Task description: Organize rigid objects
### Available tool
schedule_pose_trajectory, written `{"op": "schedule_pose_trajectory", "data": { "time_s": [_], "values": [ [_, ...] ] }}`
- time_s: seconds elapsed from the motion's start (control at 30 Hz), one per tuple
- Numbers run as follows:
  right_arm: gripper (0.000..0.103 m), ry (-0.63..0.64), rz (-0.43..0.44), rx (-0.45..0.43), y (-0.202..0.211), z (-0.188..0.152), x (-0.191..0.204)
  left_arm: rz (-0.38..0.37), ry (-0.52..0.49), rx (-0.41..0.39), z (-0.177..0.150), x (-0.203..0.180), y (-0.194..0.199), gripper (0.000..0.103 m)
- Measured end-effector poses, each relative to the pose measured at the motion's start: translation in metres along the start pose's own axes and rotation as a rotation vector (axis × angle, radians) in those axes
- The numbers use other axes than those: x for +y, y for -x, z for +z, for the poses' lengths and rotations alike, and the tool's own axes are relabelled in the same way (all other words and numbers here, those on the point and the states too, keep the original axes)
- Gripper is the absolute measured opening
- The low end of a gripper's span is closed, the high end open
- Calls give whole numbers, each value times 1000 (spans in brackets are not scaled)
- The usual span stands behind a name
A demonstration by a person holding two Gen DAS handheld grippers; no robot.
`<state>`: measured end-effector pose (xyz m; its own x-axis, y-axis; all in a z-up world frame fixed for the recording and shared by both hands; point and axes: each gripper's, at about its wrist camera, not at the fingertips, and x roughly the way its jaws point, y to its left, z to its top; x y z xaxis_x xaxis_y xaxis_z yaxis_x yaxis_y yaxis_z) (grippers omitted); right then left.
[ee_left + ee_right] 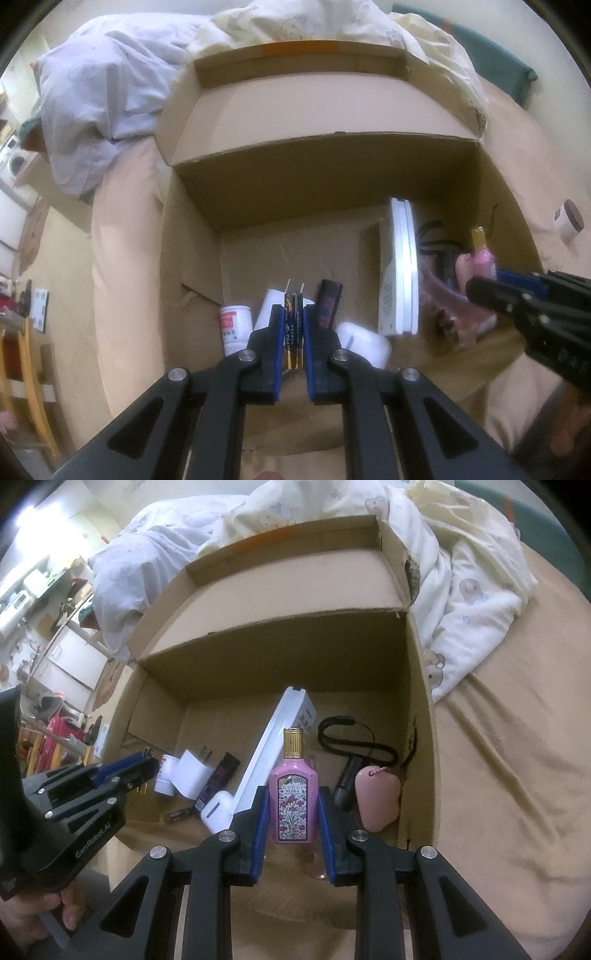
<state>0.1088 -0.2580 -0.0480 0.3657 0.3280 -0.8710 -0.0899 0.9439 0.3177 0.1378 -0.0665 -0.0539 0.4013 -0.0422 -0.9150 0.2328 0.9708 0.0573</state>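
Bed holds the cardboard box (421,686); your left gripper (293,325) fingers pinch a battery pack (293,332), right gripper (293,805) fingers pinch the perfume bottle (293,794). Next, likely lower both inside and release.

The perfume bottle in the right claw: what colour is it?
Pink with a floral label and gold cap, clearest in the right wrist view.

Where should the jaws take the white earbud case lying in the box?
Across the short width of the white earbud case, coming down from above. It lies flat on the floor of the cardboard box, with the tilted white flat box close beside it, so a sideways approach looks blocked.
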Motion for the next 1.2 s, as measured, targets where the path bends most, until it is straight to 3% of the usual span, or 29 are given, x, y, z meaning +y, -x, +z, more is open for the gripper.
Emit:
{"op": "schedule_pose_trajectory", "data": {
  "time_s": [0.33, 0.4, 0.43, 0.47, 0.53, 0.6, 0.67, 0.7, 0.87, 1.0, 1.2],
  "values": [
    [27, -28, 20, -17, 2, 1, -2, 10, 13, 0, -1, 2, 3, 11],
    [32, -31, 28, -39, 7, 3, -2, 7, 18, -5, 0, 2, 6, 21],
    [43, -32, 26, -53, 10, 4, -1, 4, 27, -9, 0, 3, 8, 34],
    [64, -32, 23, -71, 13, 4, -1, 2, 41, -16, 1, 5, 12, 55],
    [72, -36, 30, -111, 22, 6, -1, -14, 63, -32, 1, 7, 19, 76],
    [75, -41, 32, -127, 27, 7, 0, -19, 75, -48, 1, 10, 28, 83],
    [94, -59, 30, -162, 35, 6, -1, -26, 82, -60, 1, 13, 39, 91],
    [102, -70, 31, -182, 40, 6, -1, -28, 87, -63, 1, 16, 45, 92],
    [103, -78, 38, -258, 64, 2, 2, -5, 118, -90, -5, 27, 72, 95],
    [103, -82, 6, -250, 74, -5, 6, 81, 116, -134, -21, 27, 95, 95],
    [103, -119, 18, -261, 92, -24, 6, 57, 206, -150, -46, 43, 114, 95]
  ]
}}
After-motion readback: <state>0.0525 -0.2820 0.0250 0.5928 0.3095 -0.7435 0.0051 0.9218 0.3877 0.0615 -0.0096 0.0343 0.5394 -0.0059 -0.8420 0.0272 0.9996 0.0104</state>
